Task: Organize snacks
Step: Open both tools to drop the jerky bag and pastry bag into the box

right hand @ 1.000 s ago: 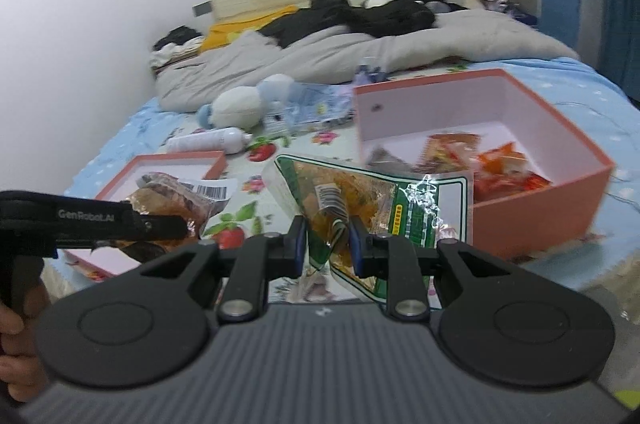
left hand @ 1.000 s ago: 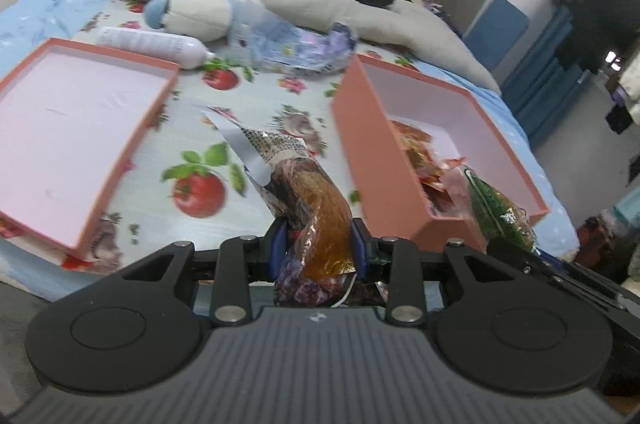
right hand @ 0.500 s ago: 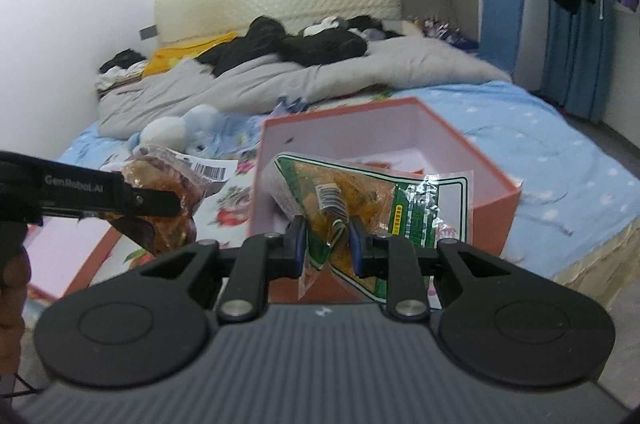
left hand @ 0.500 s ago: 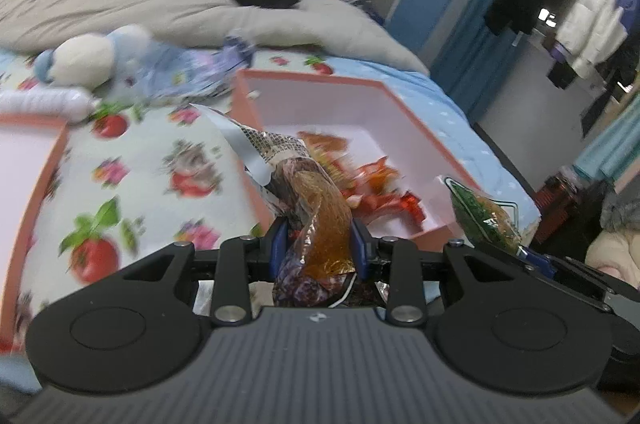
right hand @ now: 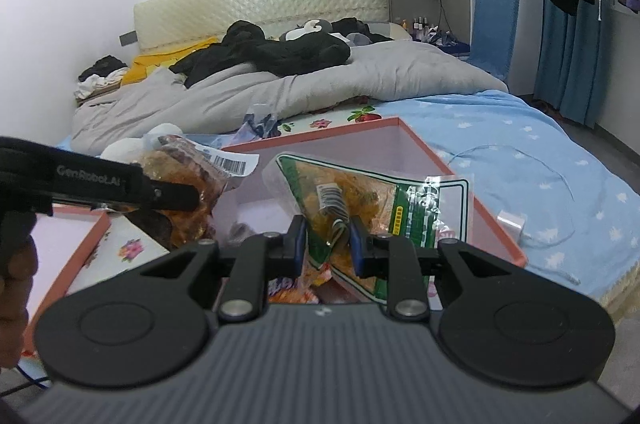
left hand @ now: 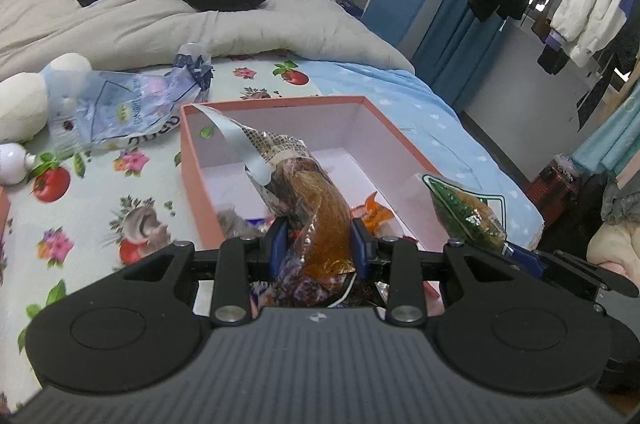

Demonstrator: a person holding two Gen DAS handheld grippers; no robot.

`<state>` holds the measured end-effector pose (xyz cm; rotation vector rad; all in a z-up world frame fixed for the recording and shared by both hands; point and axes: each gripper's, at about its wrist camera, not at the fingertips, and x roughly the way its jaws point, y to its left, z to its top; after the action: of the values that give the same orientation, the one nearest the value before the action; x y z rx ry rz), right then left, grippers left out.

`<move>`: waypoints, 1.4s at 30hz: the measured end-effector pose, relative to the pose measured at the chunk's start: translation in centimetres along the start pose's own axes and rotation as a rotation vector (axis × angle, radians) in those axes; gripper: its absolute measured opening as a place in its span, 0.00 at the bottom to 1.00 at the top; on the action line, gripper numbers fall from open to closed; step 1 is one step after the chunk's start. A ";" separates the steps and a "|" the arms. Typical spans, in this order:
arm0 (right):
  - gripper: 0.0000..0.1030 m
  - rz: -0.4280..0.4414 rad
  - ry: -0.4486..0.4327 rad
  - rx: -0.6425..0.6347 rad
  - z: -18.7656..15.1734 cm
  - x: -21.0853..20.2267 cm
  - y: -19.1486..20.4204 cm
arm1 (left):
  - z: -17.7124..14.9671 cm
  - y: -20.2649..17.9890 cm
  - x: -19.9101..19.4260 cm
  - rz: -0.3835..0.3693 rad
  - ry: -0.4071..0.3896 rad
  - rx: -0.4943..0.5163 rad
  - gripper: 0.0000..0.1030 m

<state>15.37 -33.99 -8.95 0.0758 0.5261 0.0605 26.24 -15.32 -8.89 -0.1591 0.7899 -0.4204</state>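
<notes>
My left gripper [left hand: 318,248] is shut on a clear brown snack bag [left hand: 316,208] with a barcode label, held over the near end of the open orange box [left hand: 192,160]. My right gripper [right hand: 326,244] is shut on a green-edged snack bag [right hand: 360,196], held over the same box [right hand: 480,204]. The green bag also shows at the right in the left wrist view [left hand: 468,212]. The brown bag and the left gripper show at the left in the right wrist view [right hand: 192,180]. Orange snack packets [left hand: 372,212] lie in the box bottom.
The box lid [right hand: 72,248] lies left of the box on the fruit-print sheet [left hand: 100,192]. A plush toy [left hand: 24,100], a crumpled plastic bag [left hand: 132,100] and a white bottle [left hand: 12,164] lie behind. A grey duvet [right hand: 360,76] with dark clothes covers the far bed.
Both grippers have moved right and forward with their bags, from beside the box to over its near end. The box now fills the middle of both views.
</notes>
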 end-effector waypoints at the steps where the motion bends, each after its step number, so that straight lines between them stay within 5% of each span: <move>1: 0.25 -0.002 0.003 0.001 0.2 0.7 -0.3 | 0.4 0.2 0.6 -0.001 0.003 0.000 0.37; 15: 0.28 -0.005 0.108 0.066 0.9 10.1 -3.5 | 4.1 3.0 10.6 0.043 0.093 0.006 0.37; 25: 0.36 -0.008 0.164 0.073 0.3 12.4 -3.5 | 3.5 3.3 13.3 0.021 0.146 0.002 0.38; 29: 0.54 -0.020 0.155 0.088 0.4 11.8 -3.7 | 3.6 3.3 12.4 0.034 0.135 -0.008 0.49; 42: 0.54 -0.002 0.003 0.083 3.4 3.5 -1.7 | 4.4 0.9 1.3 0.033 -0.019 0.045 0.52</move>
<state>20.15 -35.59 -7.90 0.1563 0.5316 0.0370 30.50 -15.10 -6.92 -0.1077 0.7624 -0.4044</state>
